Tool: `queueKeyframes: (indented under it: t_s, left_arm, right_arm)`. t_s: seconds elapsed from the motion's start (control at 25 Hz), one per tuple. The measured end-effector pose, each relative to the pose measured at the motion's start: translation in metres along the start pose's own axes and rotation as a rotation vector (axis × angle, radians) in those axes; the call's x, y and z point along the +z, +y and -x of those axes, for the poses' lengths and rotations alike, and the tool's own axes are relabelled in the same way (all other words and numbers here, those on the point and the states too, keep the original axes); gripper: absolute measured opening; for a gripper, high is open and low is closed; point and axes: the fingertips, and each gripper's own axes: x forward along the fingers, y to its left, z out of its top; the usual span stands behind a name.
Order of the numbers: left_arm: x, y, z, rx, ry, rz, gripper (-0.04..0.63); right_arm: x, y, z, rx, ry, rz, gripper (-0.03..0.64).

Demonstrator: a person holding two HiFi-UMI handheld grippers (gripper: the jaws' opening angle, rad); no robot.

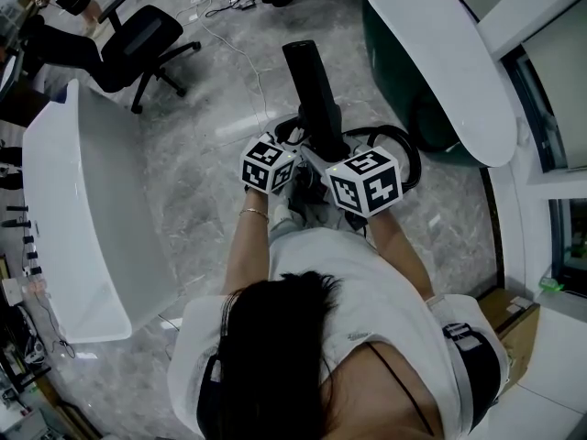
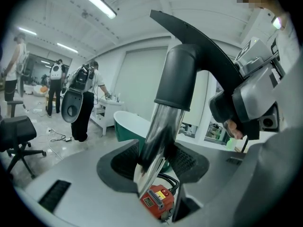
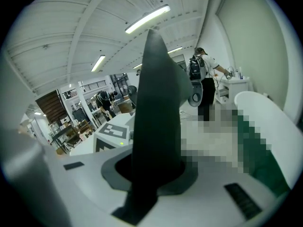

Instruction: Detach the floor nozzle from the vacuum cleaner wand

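Observation:
In the head view the black floor nozzle (image 1: 310, 73) points away from me over the marble floor. Both grippers meet at its near end. My left gripper (image 1: 292, 143) is shut on the chrome wand (image 2: 160, 134), just below the black collar (image 2: 182, 74) where the nozzle neck joins it. A red part (image 2: 158, 201) sits under the tube between the jaws. My right gripper (image 1: 323, 154) is shut on the black nozzle neck (image 3: 156, 126), which fills the gap between its jaws. The joint itself is hidden by the marker cubes in the head view.
A white tub (image 1: 78, 218) stands at the left and a green-and-white tub (image 1: 440, 53) at the upper right. There is a black office chair (image 1: 147, 39) at the far left, a black hose loop (image 1: 408, 154) beside the right gripper, and a cardboard box (image 1: 509, 324) at the lower right. People stand in the background (image 2: 83, 103).

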Motion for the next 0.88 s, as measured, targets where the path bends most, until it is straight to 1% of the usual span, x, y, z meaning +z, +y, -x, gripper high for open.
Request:
queueKeyframes:
  t_s: [0.2, 0.4, 0.56, 0.76, 0.88]
  left_arm:
    - [0.0006, -0.0017, -0.0036, -0.021, 0.022, -0.023, 0.185]
    - [-0.0002, -0.0034, -0.0026, -0.013, 0.005, -0.013, 0.186]
    - [-0.0007, -0.0038, -0.0022, -0.015, 0.007, -0.013, 0.186]
    - [-0.0021, -0.0029, 0.0009, -0.017, -0.004, -0.002, 0.186]
    - [-0.0018, -0.0027, 0.001, -0.02, -0.007, -0.002, 0.187]
  right_arm:
    - [0.0014, -0.0013, 0.0014, -0.019, -0.005, -0.026, 0.084]
    - [-0.0002, -0.0003, 0.0026, -0.037, -0.006, -0.022, 0.084]
    - [-0.0006, 0.0006, 0.0025, -0.052, 0.003, -0.012, 0.084]
    - [0.0011, 0.0056, 0.0037, 0.004, -0.009, -0.088, 0.084]
    - [0.002, 0.0057, 0.0041, 0.018, -0.014, -0.108, 0.084]
